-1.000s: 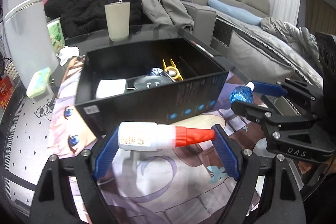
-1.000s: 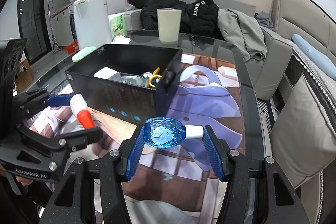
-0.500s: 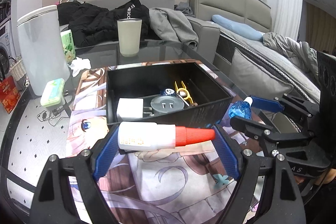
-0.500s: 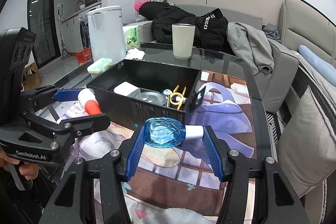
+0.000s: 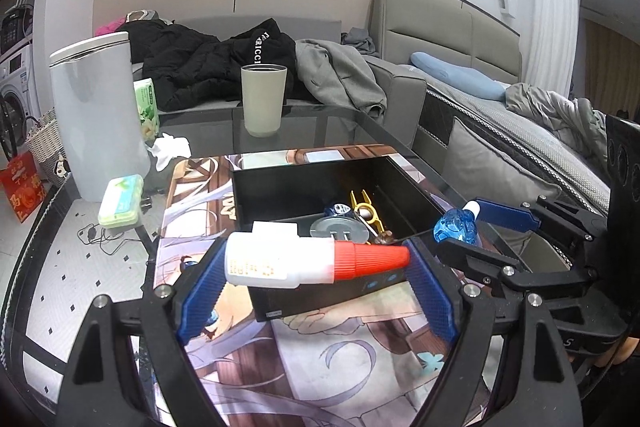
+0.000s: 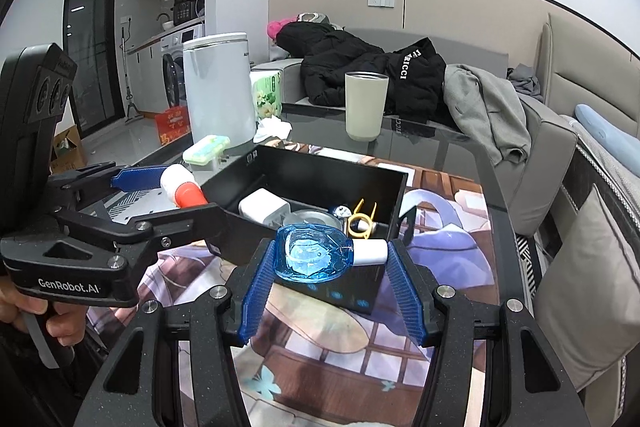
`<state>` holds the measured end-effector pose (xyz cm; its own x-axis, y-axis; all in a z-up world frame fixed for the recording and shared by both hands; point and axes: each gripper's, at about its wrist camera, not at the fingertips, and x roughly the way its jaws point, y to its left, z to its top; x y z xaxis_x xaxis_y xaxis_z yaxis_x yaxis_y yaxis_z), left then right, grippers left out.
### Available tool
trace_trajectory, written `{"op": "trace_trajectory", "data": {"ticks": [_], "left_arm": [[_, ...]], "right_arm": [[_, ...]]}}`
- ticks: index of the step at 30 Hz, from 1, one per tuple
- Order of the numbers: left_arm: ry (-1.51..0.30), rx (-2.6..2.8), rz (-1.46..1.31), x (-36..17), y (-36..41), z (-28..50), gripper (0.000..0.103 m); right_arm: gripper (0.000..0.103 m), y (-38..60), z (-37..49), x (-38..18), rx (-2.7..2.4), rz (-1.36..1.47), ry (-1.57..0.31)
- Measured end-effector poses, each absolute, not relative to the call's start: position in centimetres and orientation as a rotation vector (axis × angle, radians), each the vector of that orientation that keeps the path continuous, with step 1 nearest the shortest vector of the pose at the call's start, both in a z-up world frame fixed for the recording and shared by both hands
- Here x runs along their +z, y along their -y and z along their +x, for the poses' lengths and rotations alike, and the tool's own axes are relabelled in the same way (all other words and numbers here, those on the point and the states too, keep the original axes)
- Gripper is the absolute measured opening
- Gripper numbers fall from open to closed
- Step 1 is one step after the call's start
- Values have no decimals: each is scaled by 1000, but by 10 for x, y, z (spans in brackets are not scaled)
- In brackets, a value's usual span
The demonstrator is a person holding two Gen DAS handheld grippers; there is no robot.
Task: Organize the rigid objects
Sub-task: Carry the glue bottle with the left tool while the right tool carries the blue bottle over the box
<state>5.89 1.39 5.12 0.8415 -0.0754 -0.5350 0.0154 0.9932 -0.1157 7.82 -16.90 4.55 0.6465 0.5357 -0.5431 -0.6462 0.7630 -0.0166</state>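
My left gripper is shut on a white glue bottle with a red cap, held crosswise above the near wall of the black box. My right gripper is shut on a small blue bottle with a white cap, also held crosswise near the box. Inside the box lie a white charger, a round grey plug, a yellow clip and a small round badge. Each gripper shows in the other's view, the left gripper and the right gripper.
The box sits on a printed mat over a dark glass table. A beige cup, a white bin, a tissue pack, crumpled paper and a green case stand behind and left. A sofa with clothes lies beyond.
Both grippers have risen with their bottles, so the view now looks down into the box and its contents show more fully. The grips are unchanged.
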Motion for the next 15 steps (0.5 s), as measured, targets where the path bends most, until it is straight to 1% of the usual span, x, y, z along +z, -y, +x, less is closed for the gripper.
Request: {"op": "trace_trajectory", "data": {"ticks": [15], "left_arm": [[-555,-19,-133,53,-27,73,85]], "right_arm": [[57,162,89,52,684,-209,-518]]}}
